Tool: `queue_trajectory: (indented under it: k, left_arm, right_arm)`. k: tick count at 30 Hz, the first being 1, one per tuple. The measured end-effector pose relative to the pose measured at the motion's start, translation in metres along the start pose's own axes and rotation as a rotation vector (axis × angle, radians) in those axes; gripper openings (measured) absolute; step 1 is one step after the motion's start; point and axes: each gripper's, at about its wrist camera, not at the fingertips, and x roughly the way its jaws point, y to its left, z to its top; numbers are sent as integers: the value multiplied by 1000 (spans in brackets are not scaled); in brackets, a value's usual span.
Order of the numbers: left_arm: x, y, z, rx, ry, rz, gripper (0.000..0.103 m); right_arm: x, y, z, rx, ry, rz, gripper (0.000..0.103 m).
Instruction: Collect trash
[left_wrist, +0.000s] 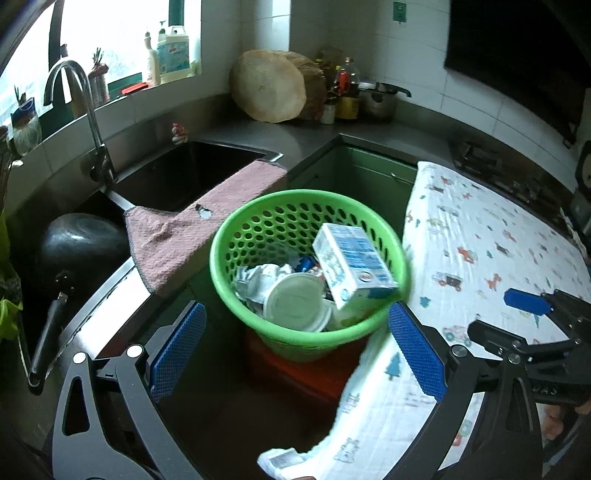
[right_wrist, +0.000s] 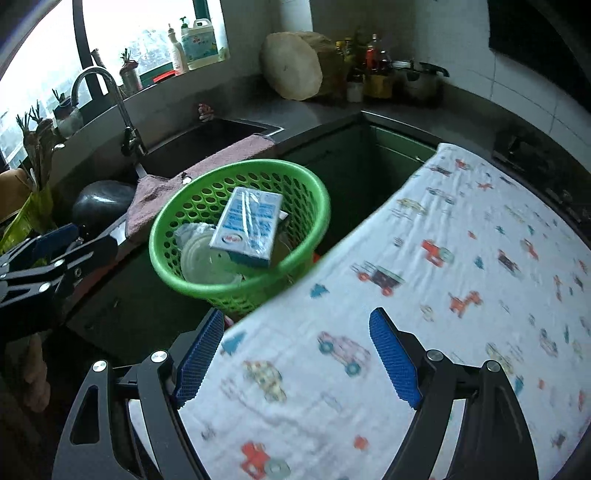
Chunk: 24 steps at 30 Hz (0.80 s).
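Hovering: left gripper (left_wrist: 295, 354) spread wide, empty, nearer the bin (left_wrist: 236, 236)
Carton (left_wrist: 351, 269): in bin, ahead of left gripper, tilted
Right gripper (right_wrist: 299, 363): wide apart, empty, over cloth (right_wrist: 443, 258)

Green perforated basket (left_wrist: 309, 266), upright, round rim open, toward 12 o'clock in the left wrist view and 11 o'clock in the right. Inside: white-and-blue milk carton (left_wrist: 352, 267) tilted on top toward 3 o'clock, white round lid (left_wrist: 295, 301) at 6 o'clock, crumpled wrapper (left_wrist: 258, 280) at 9 o'clock.
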Motion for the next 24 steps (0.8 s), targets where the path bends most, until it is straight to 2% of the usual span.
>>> queue_trajectory:
  k: [10,14,18,24]
  left_arm:
    - [-24,-52,-21,72,-28,-48,98]
    - [-34,-73,-32,102,-40,-65,98]
    - [-42,-87,-43,111,-43,-88,98]
    - [-48,-98,-56,128,-47,-81,98]
  right_arm:
    - [-57,-21,-45,-8,-50,-80,82]
    - [-81,-31,-65,1,-81,-140,82]
    - [-98,-40,-81,10,-92,-146,82]
    - [-116,-46,-100,26,-121,-171,84]
